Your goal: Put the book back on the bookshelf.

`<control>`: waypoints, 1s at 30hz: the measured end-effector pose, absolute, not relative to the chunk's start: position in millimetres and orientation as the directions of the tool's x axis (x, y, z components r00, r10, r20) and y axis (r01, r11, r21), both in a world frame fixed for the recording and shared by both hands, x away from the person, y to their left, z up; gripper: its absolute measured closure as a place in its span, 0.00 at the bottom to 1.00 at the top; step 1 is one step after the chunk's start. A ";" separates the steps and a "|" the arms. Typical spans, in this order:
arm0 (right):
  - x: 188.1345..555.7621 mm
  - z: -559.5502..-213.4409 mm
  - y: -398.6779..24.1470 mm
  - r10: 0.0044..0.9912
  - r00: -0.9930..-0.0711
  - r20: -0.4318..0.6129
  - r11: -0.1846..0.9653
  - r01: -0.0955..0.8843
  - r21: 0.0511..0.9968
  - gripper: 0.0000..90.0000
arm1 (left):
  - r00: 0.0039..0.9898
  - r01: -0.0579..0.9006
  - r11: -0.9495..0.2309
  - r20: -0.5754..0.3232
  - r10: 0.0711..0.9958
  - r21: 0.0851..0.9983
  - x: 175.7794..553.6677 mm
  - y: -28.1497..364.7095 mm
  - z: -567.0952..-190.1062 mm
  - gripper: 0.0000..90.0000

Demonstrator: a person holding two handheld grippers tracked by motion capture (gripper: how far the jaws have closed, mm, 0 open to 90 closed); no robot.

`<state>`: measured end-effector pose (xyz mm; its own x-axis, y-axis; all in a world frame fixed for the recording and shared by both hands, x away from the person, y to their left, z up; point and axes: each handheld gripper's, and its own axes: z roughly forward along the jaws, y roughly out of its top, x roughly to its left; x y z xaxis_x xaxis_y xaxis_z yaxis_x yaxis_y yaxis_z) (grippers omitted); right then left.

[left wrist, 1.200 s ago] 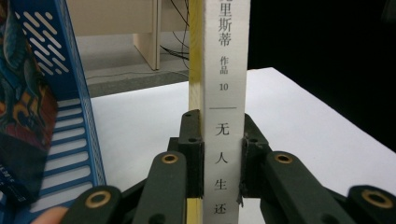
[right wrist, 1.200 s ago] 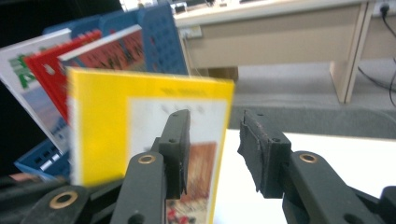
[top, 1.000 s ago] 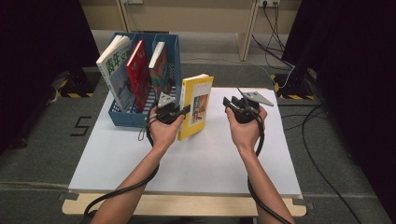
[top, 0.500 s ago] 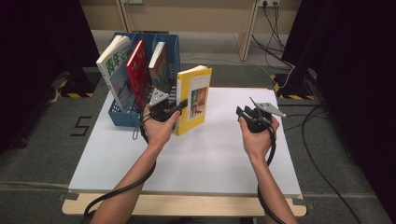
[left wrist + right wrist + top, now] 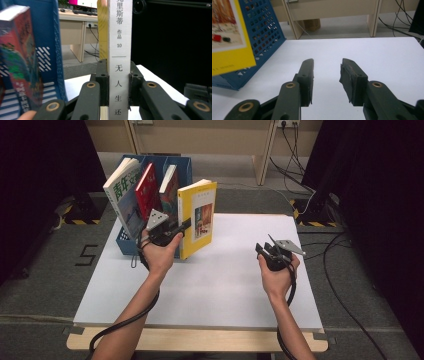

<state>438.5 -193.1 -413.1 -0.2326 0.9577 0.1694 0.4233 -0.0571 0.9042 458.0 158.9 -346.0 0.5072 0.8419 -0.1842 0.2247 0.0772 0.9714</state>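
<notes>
While upright beside the blue file rack [image 5: 131, 245], yellow book [image 5: 197, 217] clamped at its white spine by left gripper [image 5: 172, 231], right gripper [image 5: 272, 254] released, empty, above white tabletop [image 5: 225, 280].

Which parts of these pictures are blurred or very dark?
Left gripper view: the red paperback book close at left is blurred, while the white spine of the yellow book is sharp. Right gripper view: the yellow cover is soft. High view: the black curtains lose all detail.
</notes>
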 end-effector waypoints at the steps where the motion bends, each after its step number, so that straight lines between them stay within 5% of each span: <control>1: 438.0 -415.2 -194.3 0.958 -0.233 0.167 -0.056 0.421 0.905 0.70 | 0.504 0.222 0.081 -0.185 0.844 0.972 457.5 160.5 -345.1 0.84; 30: 427.3 -453.2 -201.7 0.965 -0.209 0.160 -0.048 0.460 0.886 0.67 | 0.425 0.162 0.121 -0.179 0.887 0.979 447.7 202.0 -329.8 0.84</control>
